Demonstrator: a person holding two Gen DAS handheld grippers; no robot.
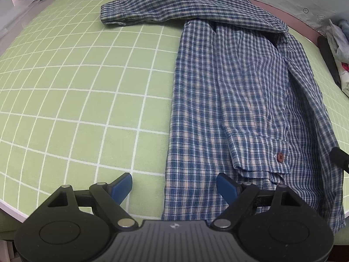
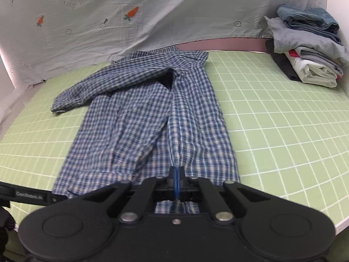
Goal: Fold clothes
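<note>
A blue and white checked shirt (image 1: 229, 100) lies lengthwise on the green gridded mat (image 1: 76, 87), one sleeve stretched out to the left at the far end and the other folded over its body, showing a brown cuff button (image 1: 280, 157). My left gripper (image 1: 174, 185) hovers open over the shirt's near left edge, blue pads wide apart and empty. In the right wrist view the shirt (image 2: 141, 113) runs away from me. My right gripper (image 2: 177, 174) is shut on the shirt's near hem, and the pinched cloth rises in a ridge toward the jaws.
A stack of folded clothes (image 2: 309, 45) stands at the mat's far right corner, also glimpsed as a pile (image 1: 340, 50) in the left wrist view. A grey printed sheet (image 2: 109, 15) hangs behind the mat. The mat's white edge (image 2: 340, 224) is close on the near right.
</note>
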